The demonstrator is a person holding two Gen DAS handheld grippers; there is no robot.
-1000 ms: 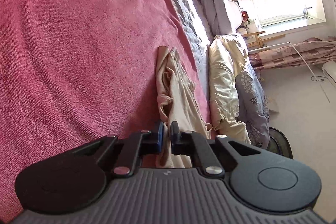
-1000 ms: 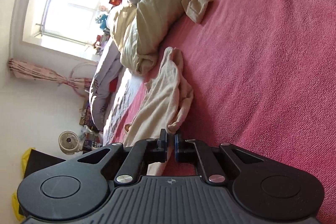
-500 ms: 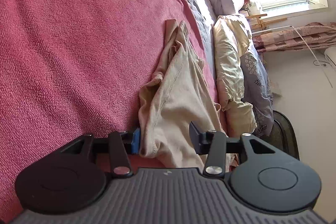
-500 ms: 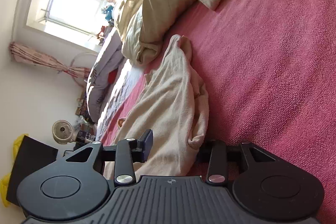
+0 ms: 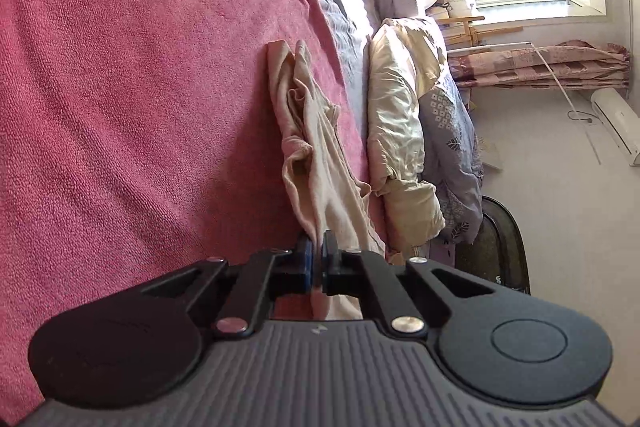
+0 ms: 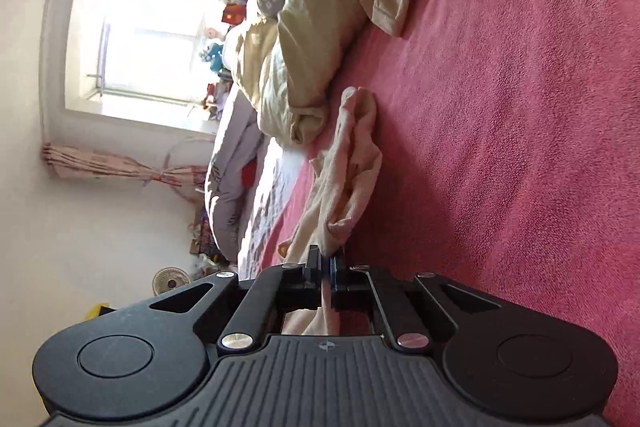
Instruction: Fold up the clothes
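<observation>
On the pink blanket [image 5: 120,87] lies a crumpled beige garment [image 5: 316,147], beside the bedding [image 5: 400,131]. My left gripper [image 5: 319,259] and right gripper [image 6: 326,267] are each clamped on its near edge. Step in hand: securing the hold. Next, I judge, both must lift and spread it flat before any fold.
</observation>
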